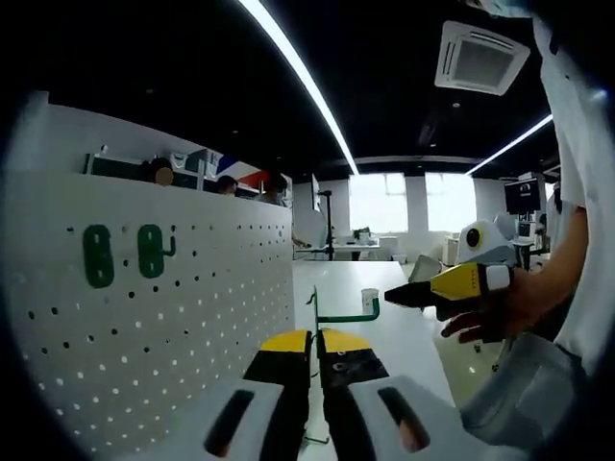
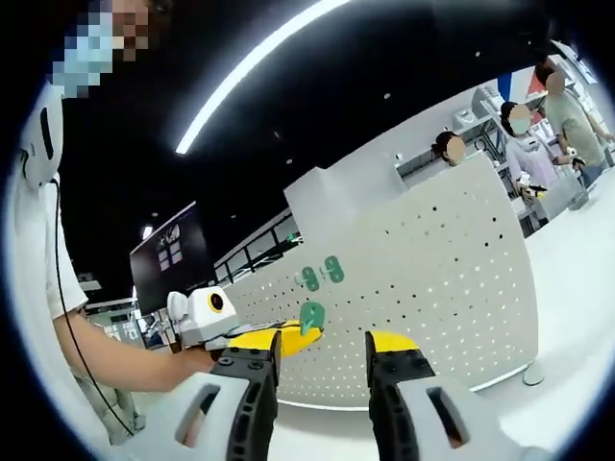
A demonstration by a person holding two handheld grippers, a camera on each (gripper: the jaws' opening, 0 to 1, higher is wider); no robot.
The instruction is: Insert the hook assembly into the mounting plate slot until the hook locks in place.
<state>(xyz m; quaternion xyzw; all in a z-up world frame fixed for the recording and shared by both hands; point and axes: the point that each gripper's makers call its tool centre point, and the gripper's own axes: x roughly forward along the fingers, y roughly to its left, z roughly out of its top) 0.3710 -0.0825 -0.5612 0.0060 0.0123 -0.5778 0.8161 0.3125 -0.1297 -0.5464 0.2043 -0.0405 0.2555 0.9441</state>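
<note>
My left gripper [image 1: 315,346] is shut on a green hook assembly [image 1: 336,315], whose thin rod rises between the yellow-tipped jaws and bends right. In the right gripper view the same gripper [image 2: 288,336] comes in from the left with the green plate [image 2: 311,317] at its tip. A white pegboard [image 1: 192,317] stands to the left, upright. Two green mounting plates [image 1: 97,255] [image 1: 151,251] are fixed on it, seen again as plates [image 2: 309,279] [image 2: 333,269]. My right gripper [image 2: 327,351] is open and holds nothing; it hangs beside the hook [image 1: 423,293].
The pegboard stands on a long white table [image 1: 394,327]. A person's hand [image 1: 490,317] and white sleeve hold the right gripper. Several people stand behind the pegboard [image 2: 524,120]. A small white object [image 2: 531,373] rests on the table at the board's foot.
</note>
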